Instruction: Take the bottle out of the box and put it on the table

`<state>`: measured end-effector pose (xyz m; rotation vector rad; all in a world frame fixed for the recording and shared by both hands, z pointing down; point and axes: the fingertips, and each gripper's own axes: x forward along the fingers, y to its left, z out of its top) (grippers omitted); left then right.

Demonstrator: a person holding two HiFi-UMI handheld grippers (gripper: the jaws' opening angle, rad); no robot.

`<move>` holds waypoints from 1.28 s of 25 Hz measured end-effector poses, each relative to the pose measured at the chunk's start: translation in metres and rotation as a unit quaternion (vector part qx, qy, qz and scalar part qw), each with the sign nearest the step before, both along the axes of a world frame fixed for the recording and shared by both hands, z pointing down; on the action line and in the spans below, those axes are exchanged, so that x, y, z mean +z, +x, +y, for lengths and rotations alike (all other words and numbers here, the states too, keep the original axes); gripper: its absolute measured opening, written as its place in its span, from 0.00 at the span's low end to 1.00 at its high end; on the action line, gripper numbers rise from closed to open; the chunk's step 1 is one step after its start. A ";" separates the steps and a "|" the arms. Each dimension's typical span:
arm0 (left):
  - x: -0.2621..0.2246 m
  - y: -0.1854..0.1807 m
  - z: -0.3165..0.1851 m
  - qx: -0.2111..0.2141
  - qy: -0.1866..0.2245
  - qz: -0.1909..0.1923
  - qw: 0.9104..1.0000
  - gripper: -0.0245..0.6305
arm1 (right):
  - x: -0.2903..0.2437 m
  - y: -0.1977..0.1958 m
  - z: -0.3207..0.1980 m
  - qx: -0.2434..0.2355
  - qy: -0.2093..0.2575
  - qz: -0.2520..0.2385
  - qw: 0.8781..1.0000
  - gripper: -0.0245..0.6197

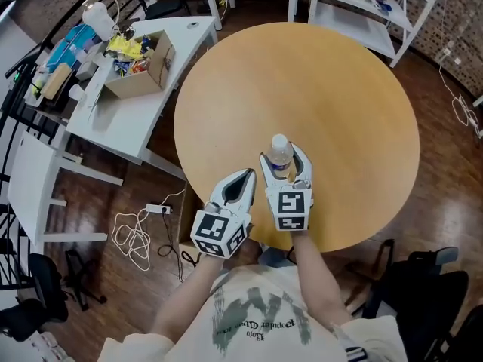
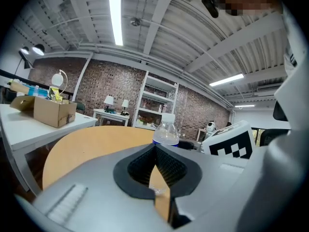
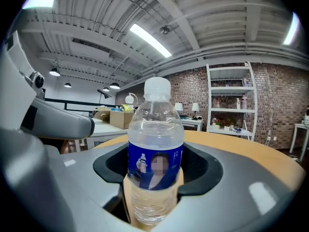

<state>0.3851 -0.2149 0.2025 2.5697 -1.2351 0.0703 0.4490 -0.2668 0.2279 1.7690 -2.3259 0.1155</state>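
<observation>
Head view: high overhead, facing steeply down on the round table [image 1: 339,89], cardboard box [image 1: 139,66] upper left. Left gripper view: low, near tabletop level, looking across it toward box and brick wall [image 2: 111,88]. Right gripper view: equally low, bottle [image 3: 155,153] very close in front. All three share table, box, bottle.

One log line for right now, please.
right gripper: shut on bottle, upright | left gripper: shut, empty | bottle: over table, out of box

Bottle [image 3: 154,129] clear glossy plastic w/ shiny label; table [image 1: 339,89] smooth matt wood; box [image 1: 138,84] cardboard.
</observation>
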 end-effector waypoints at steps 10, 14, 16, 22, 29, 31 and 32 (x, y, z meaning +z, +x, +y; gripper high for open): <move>0.004 0.005 0.004 0.013 -0.004 -0.005 1.000 0.04 | 0.005 0.002 0.006 0.010 0.006 -0.011 1.000 0.52; 0.003 0.005 0.010 0.013 -0.002 -0.006 1.000 0.04 | 0.008 0.004 0.012 0.009 -0.001 -0.013 1.000 0.52; 0.003 0.004 0.014 0.013 -0.001 -0.006 1.000 0.04 | 0.011 0.005 0.013 0.006 -0.008 -0.010 1.000 0.52; 0.001 -0.001 0.023 0.010 -0.002 -0.003 1.000 0.04 | 0.010 0.007 0.025 0.014 -0.011 0.000 1.000 0.51; -0.003 -0.003 0.038 0.017 -0.003 0.011 1.000 0.04 | -0.006 0.015 0.053 0.042 0.009 0.022 0.999 0.43; -0.004 -0.004 0.044 0.022 -0.003 0.014 1.000 0.04 | -0.013 0.014 0.063 0.047 0.016 0.024 0.998 0.39; -0.005 -0.004 0.048 0.025 -0.002 0.015 1.000 0.04 | -0.017 0.012 0.068 0.049 0.019 0.024 0.998 0.38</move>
